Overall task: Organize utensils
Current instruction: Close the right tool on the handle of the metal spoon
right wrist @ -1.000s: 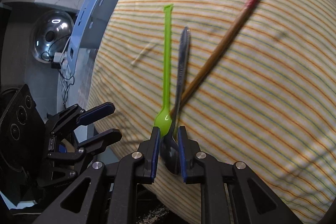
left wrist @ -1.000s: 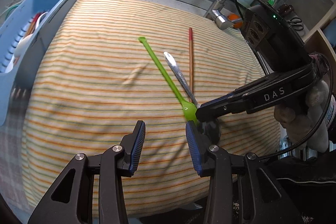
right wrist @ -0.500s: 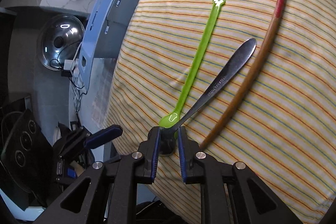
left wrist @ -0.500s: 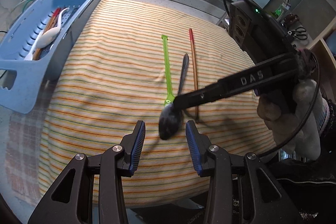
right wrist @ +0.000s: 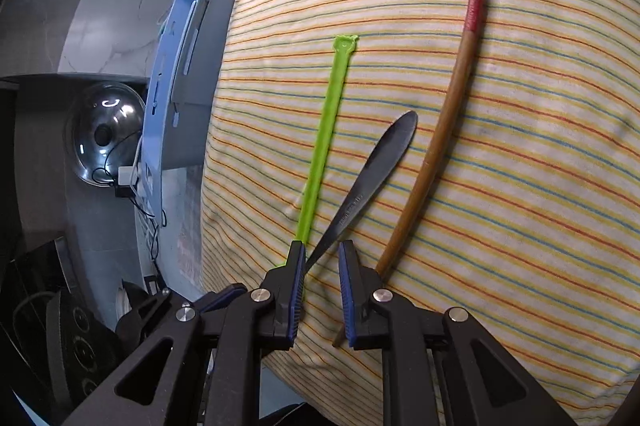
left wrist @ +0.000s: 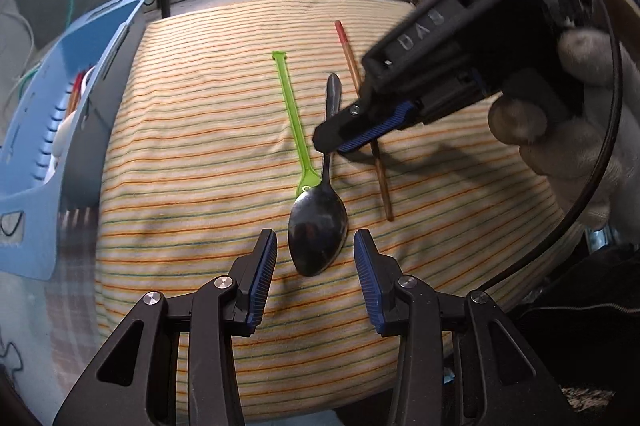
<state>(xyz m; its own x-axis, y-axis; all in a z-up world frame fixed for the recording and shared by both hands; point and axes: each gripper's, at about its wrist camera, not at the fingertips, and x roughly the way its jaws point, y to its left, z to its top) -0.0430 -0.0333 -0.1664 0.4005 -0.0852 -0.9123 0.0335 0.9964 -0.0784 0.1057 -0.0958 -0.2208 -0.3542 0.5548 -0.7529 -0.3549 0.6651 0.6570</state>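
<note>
the steel spoon lies flat on the striped cloth, bowl up and toward the near edge, handle running away from it

left gripper points steeply down at the spoon's bowl; its jaws stand about half open with the bowl between them in view, a gap showing on either side – neither blue pad touches it and nothing is held

right gripper comes in from the right of the spoon, in a gloved hand, and its tips sit over the thin neck of the handle just beyond the bowl. its jaws are only a narrow gap apart. from the right wrist view the handle runs in between them and lies against one pad, with bare cloth showing between it and the other pad – so the handle is straddled, not clamped

green spoon lies just left of the steel spoon and nearly parallel to it, its small bowl tucked against the steel spoon's neck. a chopstick with a red end lies just right of the steel spoon, apart from it, the red end far from the bowl; the right gripper's finger crosses over its middle. a blue basket stands well left of the spoon at the cloth's edge, with a few utensils in it, too small to name surely
</note>
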